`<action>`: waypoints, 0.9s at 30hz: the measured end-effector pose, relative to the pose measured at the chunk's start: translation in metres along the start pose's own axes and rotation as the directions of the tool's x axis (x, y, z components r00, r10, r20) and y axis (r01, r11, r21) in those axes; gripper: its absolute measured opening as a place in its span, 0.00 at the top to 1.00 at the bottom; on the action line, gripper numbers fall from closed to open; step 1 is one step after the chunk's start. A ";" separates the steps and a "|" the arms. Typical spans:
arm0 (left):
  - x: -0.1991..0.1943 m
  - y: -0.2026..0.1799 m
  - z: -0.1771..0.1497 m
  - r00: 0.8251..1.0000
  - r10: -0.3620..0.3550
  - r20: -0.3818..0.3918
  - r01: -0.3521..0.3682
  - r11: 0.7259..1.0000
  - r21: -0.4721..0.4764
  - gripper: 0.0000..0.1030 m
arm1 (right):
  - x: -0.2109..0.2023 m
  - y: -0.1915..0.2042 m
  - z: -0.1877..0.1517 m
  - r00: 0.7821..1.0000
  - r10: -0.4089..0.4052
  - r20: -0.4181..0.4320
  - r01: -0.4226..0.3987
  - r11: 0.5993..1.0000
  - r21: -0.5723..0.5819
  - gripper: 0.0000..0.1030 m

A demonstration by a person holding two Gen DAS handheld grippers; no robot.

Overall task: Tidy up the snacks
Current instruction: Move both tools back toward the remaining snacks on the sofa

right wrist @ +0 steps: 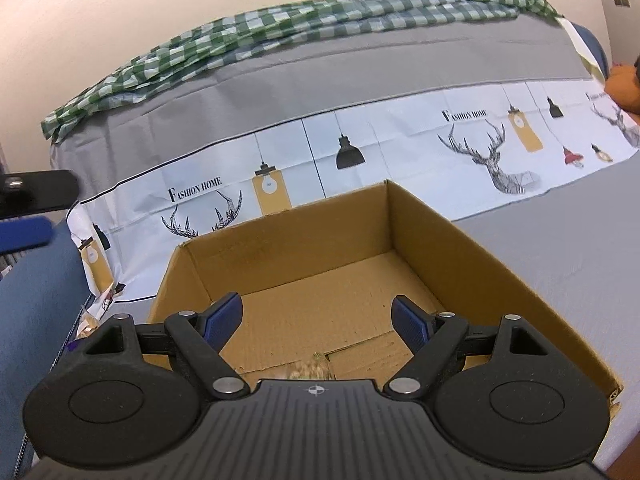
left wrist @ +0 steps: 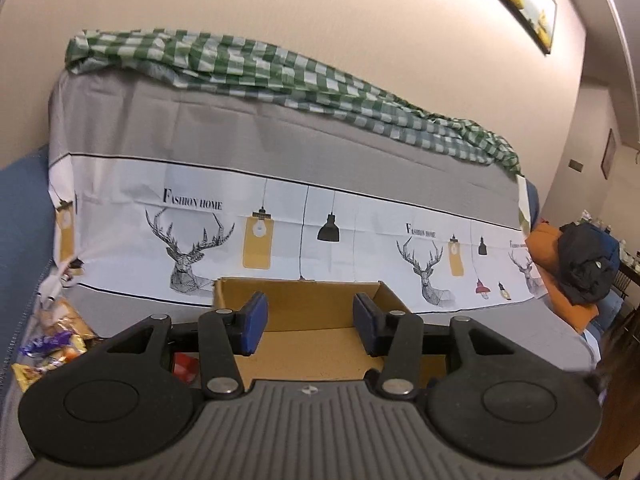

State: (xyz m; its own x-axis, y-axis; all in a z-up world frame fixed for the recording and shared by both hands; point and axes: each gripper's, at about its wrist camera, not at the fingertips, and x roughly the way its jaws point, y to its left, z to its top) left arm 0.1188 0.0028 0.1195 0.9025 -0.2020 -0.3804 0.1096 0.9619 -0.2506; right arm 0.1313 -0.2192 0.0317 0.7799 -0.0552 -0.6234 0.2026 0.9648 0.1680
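Note:
An open cardboard box (right wrist: 472, 248) sits on a grey-covered sofa seat; it also shows in the left wrist view (left wrist: 296, 300). My right gripper (right wrist: 318, 320) is open and empty over the box's near part. A clear snack packet (right wrist: 314, 368) lies on the box floor just below it, mostly hidden by the gripper body. My left gripper (left wrist: 310, 322) is open and empty in front of the box. A pile of snack packets (left wrist: 52, 340) lies on the seat to its left, and a red-and-white packet (left wrist: 185, 366) peeks from under the left finger.
The sofa back carries a printed deer-and-lamp cover (left wrist: 280, 232) and a green checked cloth (left wrist: 280, 76) on top. An orange cushion with a dark bag (left wrist: 584, 268) sits at the sofa's right end. The left gripper's tip (right wrist: 28, 208) shows at the right view's left edge.

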 end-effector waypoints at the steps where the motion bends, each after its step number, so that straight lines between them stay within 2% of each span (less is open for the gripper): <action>1: -0.007 0.006 -0.001 1.000 0.002 0.004 -0.002 1.000 0.006 0.49 | -0.002 0.002 -0.001 1.000 -0.001 0.007 0.001 1.000 -0.013 0.20; 4: -0.026 0.033 -0.009 0.999 0.032 0.003 -0.032 0.999 0.013 0.49 | -0.009 0.009 -0.004 0.999 0.001 0.033 0.000 0.999 -0.050 0.20; 6: -0.039 0.057 -0.016 0.999 0.045 -0.010 -0.045 0.999 -0.021 0.49 | -0.015 0.015 -0.007 0.999 0.011 0.043 -0.007 0.997 -0.075 0.22; 10: -0.064 0.105 -0.031 0.992 0.114 -0.048 -0.115 0.993 -0.039 0.52 | -0.034 0.027 -0.013 0.994 0.052 0.091 -0.040 0.991 -0.130 0.39; 11: -0.068 0.114 -0.036 0.989 0.133 -0.059 -0.135 0.990 -0.032 0.58 | -0.039 0.029 -0.014 0.993 0.070 0.098 -0.055 0.988 -0.141 0.43; 12: -0.073 0.124 -0.042 0.985 0.158 -0.066 -0.159 0.987 -0.019 0.69 | -0.044 0.033 -0.016 0.990 0.092 0.105 -0.076 0.986 -0.151 0.45; 14: -0.077 0.140 -0.053 0.975 0.209 -0.077 -0.209 0.978 0.005 0.81 | -0.054 0.040 -0.021 0.983 0.135 0.121 -0.114 0.979 -0.169 0.51; 17: -0.081 0.161 -0.074 0.962 0.260 -0.085 -0.260 0.966 0.016 0.88 | -0.070 0.056 -0.027 0.967 0.209 0.146 -0.176 0.962 -0.208 0.54; 19: -0.082 0.176 -0.094 0.958 0.272 -0.093 -0.273 0.962 0.004 0.88 | -0.079 0.071 -0.031 0.952 0.269 0.149 -0.228 0.942 -0.246 0.58; 20: -0.081 0.186 -0.100 0.957 0.262 -0.122 -0.270 0.962 -0.049 0.88 | -0.083 0.078 -0.033 0.943 0.302 0.142 -0.257 0.929 -0.268 0.60; 23: -0.085 0.202 -0.100 0.961 0.252 -0.111 -0.265 0.955 -0.130 0.88 | -0.091 0.101 -0.044 0.918 0.386 0.093 -0.340 0.884 -0.320 0.61; 27: -0.083 0.205 -0.099 0.962 0.247 -0.120 -0.261 0.958 -0.120 0.88 | -0.090 0.129 -0.061 0.899 0.438 -0.027 -0.421 0.844 -0.334 0.62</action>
State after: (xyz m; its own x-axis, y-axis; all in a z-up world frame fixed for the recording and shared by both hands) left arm 0.0252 0.1982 0.0120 0.8448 0.0212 -0.5347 -0.1805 0.9520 -0.2474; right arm 0.0506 -0.0738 0.0629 0.7733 0.3797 -0.5077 -0.3550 0.9228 0.1494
